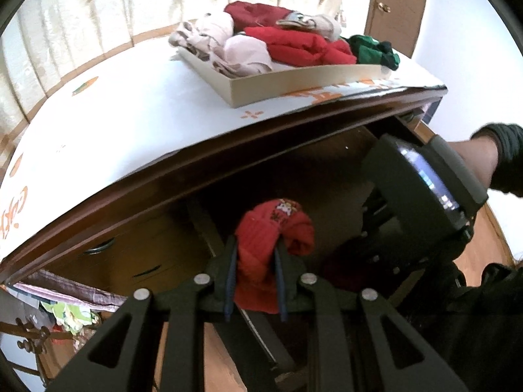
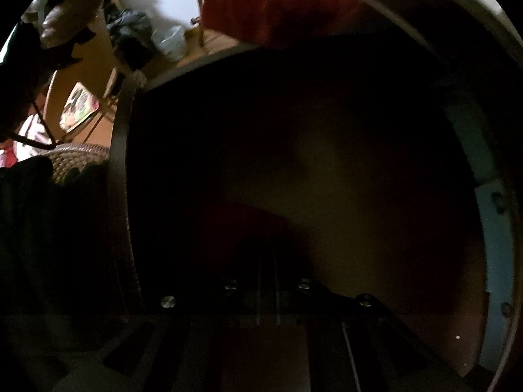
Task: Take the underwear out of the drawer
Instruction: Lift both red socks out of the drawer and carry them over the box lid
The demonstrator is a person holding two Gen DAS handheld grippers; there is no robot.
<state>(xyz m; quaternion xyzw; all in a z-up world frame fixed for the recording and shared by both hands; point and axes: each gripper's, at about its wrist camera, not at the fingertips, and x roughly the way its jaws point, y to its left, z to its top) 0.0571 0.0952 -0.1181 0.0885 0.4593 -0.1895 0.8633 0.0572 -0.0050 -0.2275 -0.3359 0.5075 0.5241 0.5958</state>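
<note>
My left gripper [image 1: 255,254] is shut on red underwear [image 1: 271,228] with a small printed patch, holding it above the open dark wooden drawer [image 1: 327,170]. The same red cloth shows at the top of the right wrist view [image 2: 281,3]. My right gripper [image 2: 268,261] points down into the dark drawer; its fingers look close together near a dim dark red cloth [image 2: 248,225], but it is too dark to tell if they grip it. The right gripper's body [image 1: 421,189] shows inside the drawer in the left wrist view.
A shallow beige tray [image 1: 294,81] on the white dresser top [image 1: 147,114] holds pink, red and green garments. A closed drawer with a metal handle [image 1: 98,246] lies to the left. Clutter and a woven basket [image 2: 78,160] sit on the floor.
</note>
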